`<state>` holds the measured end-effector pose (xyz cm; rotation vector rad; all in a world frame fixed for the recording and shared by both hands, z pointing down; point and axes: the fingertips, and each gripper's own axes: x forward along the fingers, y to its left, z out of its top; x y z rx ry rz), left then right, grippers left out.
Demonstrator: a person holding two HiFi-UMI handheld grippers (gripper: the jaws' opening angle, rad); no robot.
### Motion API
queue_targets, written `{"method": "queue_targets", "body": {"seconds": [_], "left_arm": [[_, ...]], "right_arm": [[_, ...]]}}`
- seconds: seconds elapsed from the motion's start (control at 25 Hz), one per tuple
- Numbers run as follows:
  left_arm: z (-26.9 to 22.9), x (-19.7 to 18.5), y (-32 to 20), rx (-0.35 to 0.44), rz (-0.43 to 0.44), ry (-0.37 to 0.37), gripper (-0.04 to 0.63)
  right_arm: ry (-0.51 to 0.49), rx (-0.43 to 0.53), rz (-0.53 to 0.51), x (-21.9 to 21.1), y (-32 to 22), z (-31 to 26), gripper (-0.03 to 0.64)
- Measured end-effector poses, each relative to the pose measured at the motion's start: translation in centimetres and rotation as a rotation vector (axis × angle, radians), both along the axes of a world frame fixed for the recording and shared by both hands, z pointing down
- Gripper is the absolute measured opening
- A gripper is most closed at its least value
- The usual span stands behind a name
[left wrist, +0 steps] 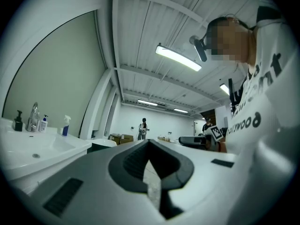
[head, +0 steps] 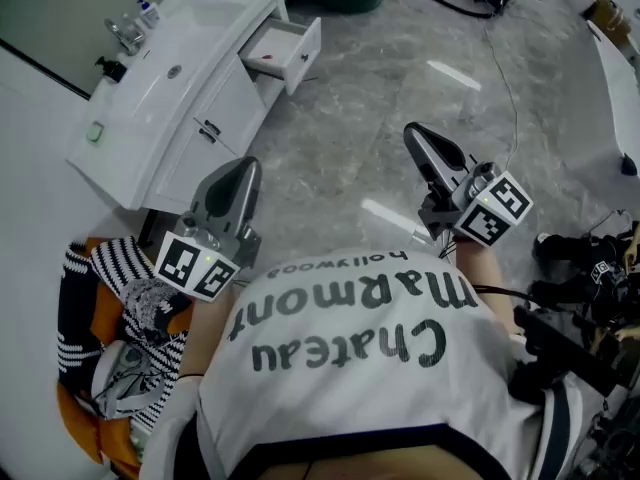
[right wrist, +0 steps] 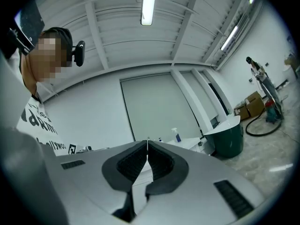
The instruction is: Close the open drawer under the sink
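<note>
The drawer (head: 287,52) stands pulled out from the far end of the white cabinet (head: 215,108) under the sink (head: 165,68), jutting over the grey marble floor (head: 350,118). The left tongs (head: 247,168) are pressed fully together with nothing between them. The right tongs (head: 416,134) are likewise closed and empty. Both hang above the floor, well apart from the drawer.

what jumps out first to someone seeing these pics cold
The white sink unit stands at the head view's upper left, with one drawer pulled open. In front of the person, the left tongs and right tongs are both shut and empty, well short of the unit. A striped heap of cloth lies at lower left.
</note>
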<state>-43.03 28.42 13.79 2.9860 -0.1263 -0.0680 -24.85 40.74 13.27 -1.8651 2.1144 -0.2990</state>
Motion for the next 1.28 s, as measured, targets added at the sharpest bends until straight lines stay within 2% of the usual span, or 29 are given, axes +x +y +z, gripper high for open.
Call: {"method": "queue_targets", "body": {"seconds": [0.08,0.24,0.44,0.68,0.76,0.92,1.08,1.28], "left_arm": [[-0.1,0.7,-1.9,-0.014,0.013,0.012,0.009],[0.2,0.7,-1.9,-0.025,0.017,0.004,0.009],[0.9,1.1,-2.8,-0.025,-0.034,-0.031,0.009],[2.0,2.8,-2.4,-0.008,0.004,-0.003,0.009],[2.7,4.1,-3.5,-0.018,-0.011,0.007,0.009],[3.8,8.4,-7.7,-0.098,-0.027,-0.004,0.009],[4.7,12.2,-9.3,-0.095,-0.013,-0.025,0.009],[5.7,16.9,-11.5,-0.117,-0.058,-0.044,0.009]], "right_arm": [[-0.020,0.004,-0.004,0.9,-2.0,-0.1,0.014],[-0.044,0.030,-0.021,0.9,-2.0,-0.3,0.014],[0.004,0.009,-0.013,0.6,-2.4,-0.1,0.014],[-0.021,-0.003,0.034,1.6,-1.3,1.3,0.014],[-0.031,-0.009,0.056,2.8,-1.9,1.8,0.014],[-0.061,-0.055,0.080,6.5,-5.4,3.1,0.014],[-0.058,-0.074,0.064,9.9,-8.1,4.0,0.014],[-0.059,-0.087,0.006,14.9,-11.5,4.8,0.014]]}}
